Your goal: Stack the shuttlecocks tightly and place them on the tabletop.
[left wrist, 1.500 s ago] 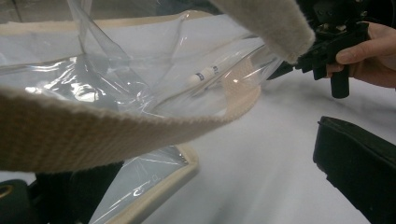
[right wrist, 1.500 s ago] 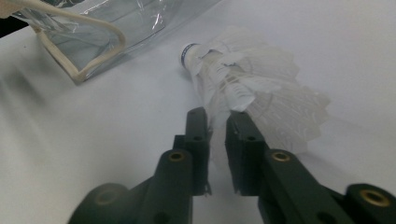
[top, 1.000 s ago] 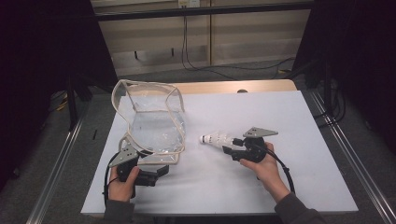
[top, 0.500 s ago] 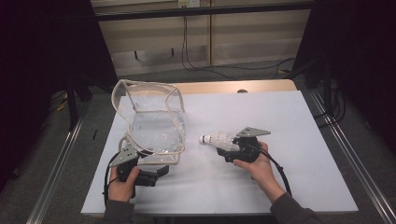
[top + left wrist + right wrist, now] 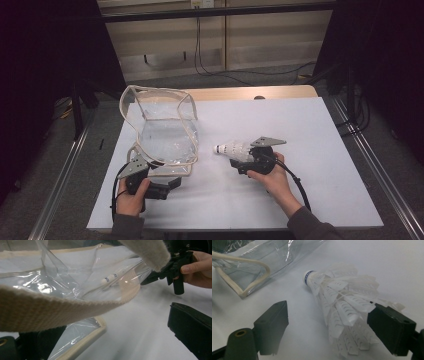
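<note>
Shuttlecock (image 5: 234, 149): white feathered skirt with overlapping vanes bound by thread, rounded white cork nose with a blue band. It is lying on its side on the matte white table (image 5: 325, 150), nose pointing toward 9 o'clock in the high view, toward the bag.

Bag (image 5: 165, 135): clear glossy plastic, creased and reflecting light, edged in cream woven webbing; it is standing open at about 10 o'clock from the shuttlecock, near but apart.

Right gripper (image 5: 329, 322): black blocky jaws are standing wide, having just been opening. The feathers are lying between them, against the jaw at 3 o'clock in the right gripper view and clear of the other. The right hand (image 5: 272, 177) is wrapping the body, pointing it level toward 9 o'clock.

Left gripper (image 5: 172, 182): resting low at the bag's near edge, at 6 o'clock of the bag; a webbing strap (image 5: 62, 307) is crossing over one jaw. Whether it is pinching anything, cannot tell. The left hand (image 5: 132, 197) is gripping its handle.
</note>
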